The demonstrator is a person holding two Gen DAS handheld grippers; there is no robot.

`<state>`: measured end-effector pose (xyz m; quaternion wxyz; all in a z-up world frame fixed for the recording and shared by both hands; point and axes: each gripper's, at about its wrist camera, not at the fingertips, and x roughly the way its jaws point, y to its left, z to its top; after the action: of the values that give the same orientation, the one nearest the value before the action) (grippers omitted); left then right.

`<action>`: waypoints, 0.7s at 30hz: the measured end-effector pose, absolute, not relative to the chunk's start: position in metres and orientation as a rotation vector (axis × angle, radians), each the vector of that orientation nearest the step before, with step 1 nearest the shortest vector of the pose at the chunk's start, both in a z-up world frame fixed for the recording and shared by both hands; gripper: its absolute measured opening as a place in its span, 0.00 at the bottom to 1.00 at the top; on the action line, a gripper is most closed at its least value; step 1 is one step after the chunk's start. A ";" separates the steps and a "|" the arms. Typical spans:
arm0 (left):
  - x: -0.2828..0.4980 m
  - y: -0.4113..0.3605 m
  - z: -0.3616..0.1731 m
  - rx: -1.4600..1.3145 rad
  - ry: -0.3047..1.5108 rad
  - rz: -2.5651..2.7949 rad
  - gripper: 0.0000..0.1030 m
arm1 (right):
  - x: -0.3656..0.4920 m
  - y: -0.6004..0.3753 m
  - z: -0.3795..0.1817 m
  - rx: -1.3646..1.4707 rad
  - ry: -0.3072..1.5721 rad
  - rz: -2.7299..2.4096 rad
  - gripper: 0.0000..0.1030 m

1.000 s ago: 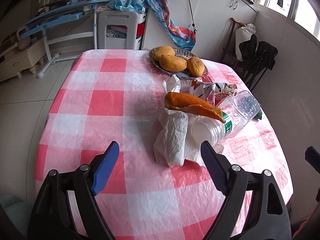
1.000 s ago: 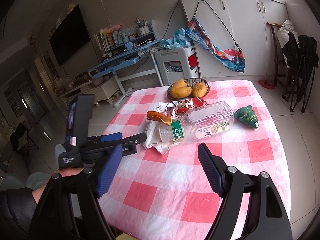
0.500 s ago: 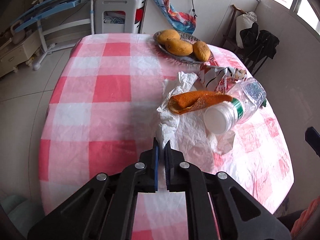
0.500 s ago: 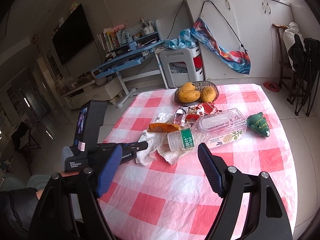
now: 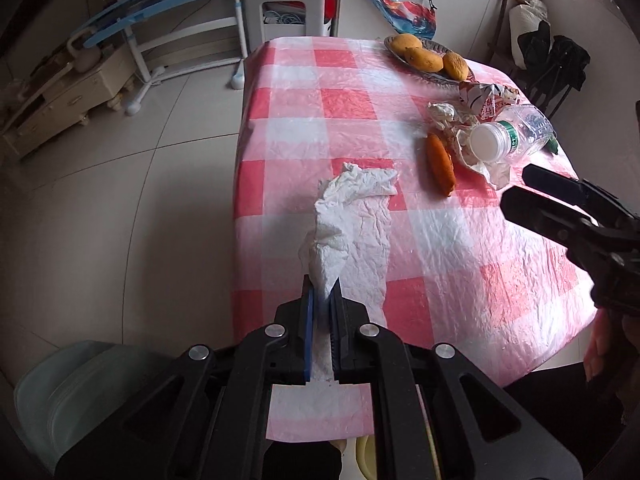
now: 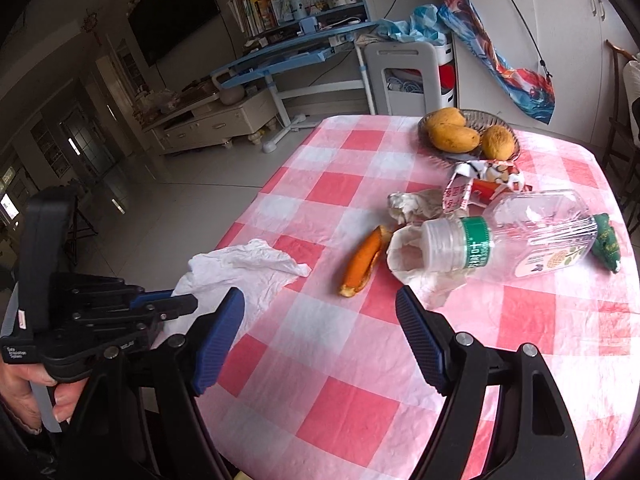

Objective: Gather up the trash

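Observation:
My left gripper (image 5: 323, 286) is shut on a crumpled white tissue (image 5: 352, 216), which trails from its blue pads across the near left of the checked table (image 5: 304, 92). From the right wrist view the same tissue (image 6: 240, 276) lies by the table's left edge with the left gripper (image 6: 176, 304) clamped on its near end. An orange peel (image 6: 362, 262) lies alone in the middle. Behind it are a lying clear plastic bottle (image 6: 516, 240), more crumpled paper (image 6: 416, 268) and a torn wrapper (image 6: 476, 184). My right gripper (image 6: 320, 336) hangs open over the table's near part, holding nothing.
A dish of mangoes (image 6: 468, 136) stands at the table's far end and a small green toy (image 6: 606, 244) lies right of the bottle. A pale green bin (image 5: 76, 392) sits on the floor by the near left corner. A white stool (image 5: 288, 4) and blue desk stand beyond.
My left gripper shut on the tissue's near end and pulled it left and toward me, out from under the peel and bottle. The peel now lies bare on the cloth. My right gripper moved closer and lower.

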<state>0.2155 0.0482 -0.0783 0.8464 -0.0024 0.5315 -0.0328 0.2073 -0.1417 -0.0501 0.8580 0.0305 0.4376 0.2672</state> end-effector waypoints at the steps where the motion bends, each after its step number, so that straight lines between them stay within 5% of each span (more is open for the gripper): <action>1: 0.214 0.050 -0.079 -0.006 1.123 -0.065 0.06 | 0.212 -0.137 -0.054 0.066 0.934 0.558 0.73; 7: 0.216 0.050 -0.084 -0.008 1.136 -0.060 0.06 | 0.240 -0.115 -0.080 0.038 0.997 0.490 0.65; 10: 0.219 0.048 -0.087 -0.005 1.144 -0.062 0.17 | 0.250 -0.110 -0.092 0.018 1.020 0.454 0.56; 13: 0.223 0.044 -0.091 0.009 1.150 -0.049 0.46 | 0.257 -0.107 -0.101 -0.020 1.020 0.419 0.50; 15: 0.227 0.038 -0.096 0.032 1.159 -0.047 0.57 | 0.257 -0.104 -0.100 -0.076 0.995 0.397 0.32; 17: 0.232 0.033 -0.102 0.069 1.170 -0.024 0.62 | 0.256 -0.105 -0.100 -0.099 0.990 0.393 0.19; 21: 0.238 0.022 -0.112 0.115 1.170 -0.015 0.61 | 0.248 -0.114 -0.096 -0.076 0.998 0.414 0.18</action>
<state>0.2384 0.0217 -0.1117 0.8322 0.0543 0.5518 -0.0069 0.2475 -0.1138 -0.0958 0.8568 -0.0364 0.4750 0.1971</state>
